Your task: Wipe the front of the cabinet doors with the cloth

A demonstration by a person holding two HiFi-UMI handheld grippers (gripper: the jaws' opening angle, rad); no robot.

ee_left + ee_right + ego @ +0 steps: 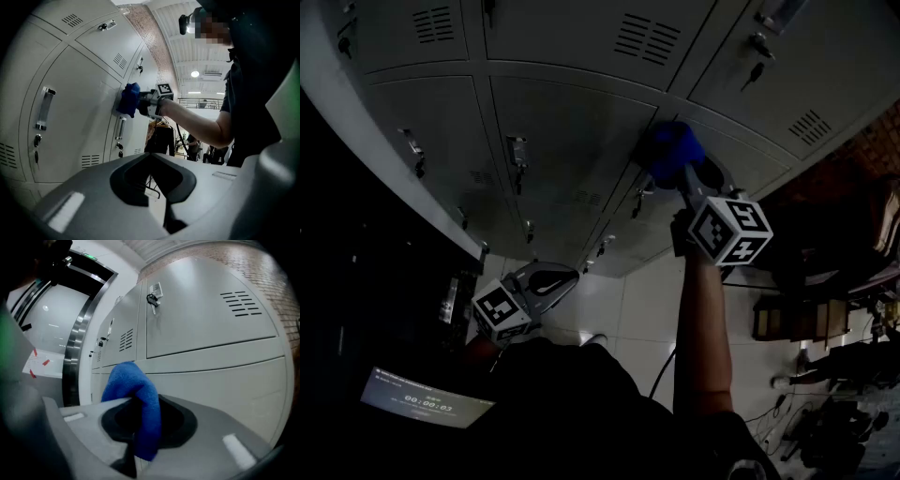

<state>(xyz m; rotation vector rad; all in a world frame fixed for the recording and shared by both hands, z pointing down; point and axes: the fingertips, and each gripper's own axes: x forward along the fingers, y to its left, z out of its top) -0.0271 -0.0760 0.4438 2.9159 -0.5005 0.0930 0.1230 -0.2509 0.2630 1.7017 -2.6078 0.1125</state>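
A blue cloth is pinched in my right gripper and pressed flat against a grey cabinet door. The right gripper view shows the cloth folded over between the jaws, with the door just beyond it. From the left gripper view the cloth touches the door above a handle. My left gripper hangs low by my body, away from the doors, its jaws together with nothing in them.
Grey locker doors carry handles, keys and vent slots. A dark opening lies left of the lockers. Furniture and cables stand on the tiled floor at the right. A person fills the left gripper view's right side.
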